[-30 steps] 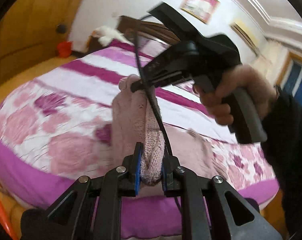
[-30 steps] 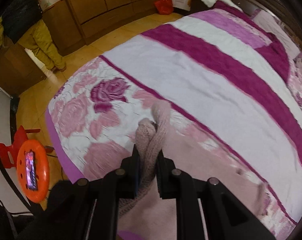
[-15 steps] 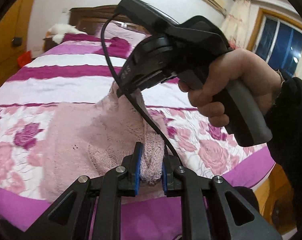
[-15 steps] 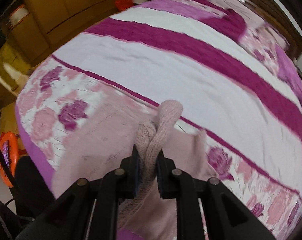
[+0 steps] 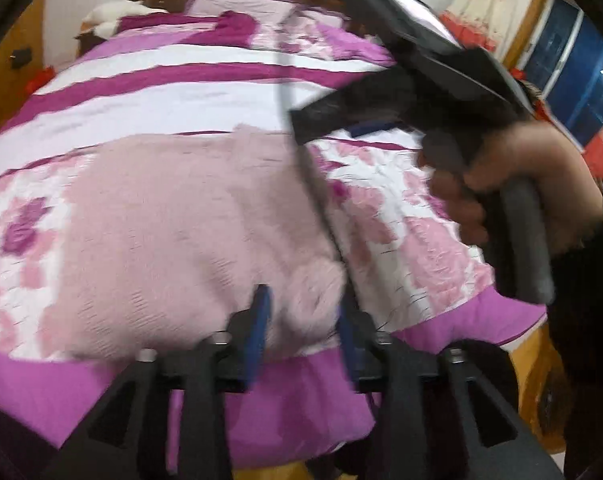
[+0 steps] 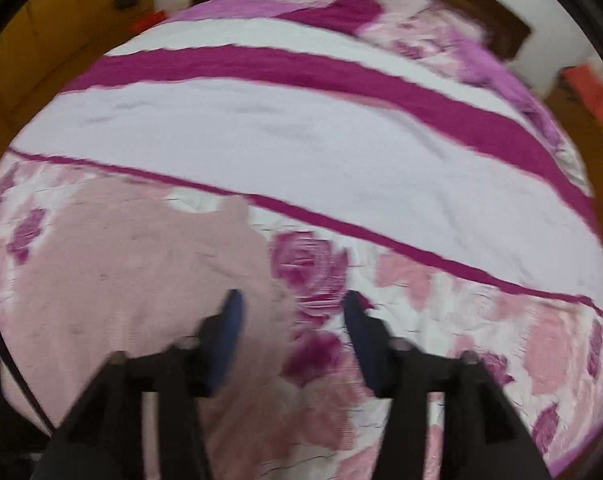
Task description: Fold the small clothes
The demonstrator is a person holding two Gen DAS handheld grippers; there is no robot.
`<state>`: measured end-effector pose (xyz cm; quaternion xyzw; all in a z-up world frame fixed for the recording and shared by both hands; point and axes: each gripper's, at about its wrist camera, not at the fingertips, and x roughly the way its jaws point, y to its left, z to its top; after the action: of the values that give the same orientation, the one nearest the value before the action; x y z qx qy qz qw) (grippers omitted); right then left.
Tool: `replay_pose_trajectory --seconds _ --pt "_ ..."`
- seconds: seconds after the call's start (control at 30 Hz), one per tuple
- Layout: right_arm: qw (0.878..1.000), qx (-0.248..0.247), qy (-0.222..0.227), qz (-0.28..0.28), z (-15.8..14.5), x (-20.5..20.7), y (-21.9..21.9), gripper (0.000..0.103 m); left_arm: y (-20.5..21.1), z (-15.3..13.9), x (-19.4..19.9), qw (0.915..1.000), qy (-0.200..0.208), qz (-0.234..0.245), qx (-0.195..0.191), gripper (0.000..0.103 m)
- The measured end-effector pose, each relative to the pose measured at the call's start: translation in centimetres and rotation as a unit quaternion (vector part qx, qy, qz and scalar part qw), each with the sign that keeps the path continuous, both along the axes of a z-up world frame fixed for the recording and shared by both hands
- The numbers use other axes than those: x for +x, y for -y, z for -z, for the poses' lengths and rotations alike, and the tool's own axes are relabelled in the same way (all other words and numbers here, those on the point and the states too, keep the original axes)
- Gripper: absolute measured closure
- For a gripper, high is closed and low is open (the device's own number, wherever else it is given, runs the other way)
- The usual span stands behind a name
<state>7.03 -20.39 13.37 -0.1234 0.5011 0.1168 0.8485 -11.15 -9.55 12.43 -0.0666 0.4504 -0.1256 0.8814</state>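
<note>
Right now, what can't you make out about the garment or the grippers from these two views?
- Pink knit garment: left wrist view, motion blur hides the type; the near hem is behind the left gripper.
- Garment's left part: right wrist view, cut off by the frame edge.
- Right gripper: its fingers are hidden in the left wrist view by its own blurred body.
- Any contact between the left gripper's open fingers and the cloth: blurred.

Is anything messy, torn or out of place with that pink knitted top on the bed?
Nothing stands out. The pink knitted top lies spread fairly flat on the flowered bedspread, with no tear or stain visible, though the pictures are blurred. Both grippers, left and right, are open over it.
</note>
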Motion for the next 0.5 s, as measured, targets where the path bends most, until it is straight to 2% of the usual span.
replay_pose_trajectory --seconds 0.03,0.07,0.13,0.17,0.27,0.37,0.5 --pt "1.0 0.02 0.001 -0.001 -0.2 -0.9 0.4 0.044 -0.4 -0.4 -0.7 0.9995 0.005 -0.017 0.025 0.064" --pt "1.0 0.024 0.008 0.001 -0.5 -1.6 0.7 0.043 -0.7 -0.8 -1.3 0.9984 0.012 -0.03 0.047 0.057" --pt "0.999 0.006 0.046 0.009 -1.1 -3.7 0.9 0.036 -1.3 -1.6 -3.2 0.9909 0.043 -0.059 0.113 0.057" --pt "0.997 -0.009 0.073 0.014 -1.4 -5.2 0.8 0.035 -1.5 -2.1 -4.5 0.9829 0.064 -0.073 0.156 0.057" --pt "0.992 -0.019 0.121 0.019 -2.5 -9.1 0.7 0.035 -2.3 -3.1 -7.4 0.9689 0.1 -0.086 0.209 0.057" --pt "0.985 0.001 0.166 0.041 -4.2 -13.3 0.9 0.035 -3.7 -3.9 -10.0 0.9714 0.113 -0.084 0.192 0.057" --pt "0.982 0.027 0.181 0.053 -5.5 -18.5 1.2 0.035 -4.8 -5.1 -11.8 0.9744 0.12 -0.087 0.169 0.057"
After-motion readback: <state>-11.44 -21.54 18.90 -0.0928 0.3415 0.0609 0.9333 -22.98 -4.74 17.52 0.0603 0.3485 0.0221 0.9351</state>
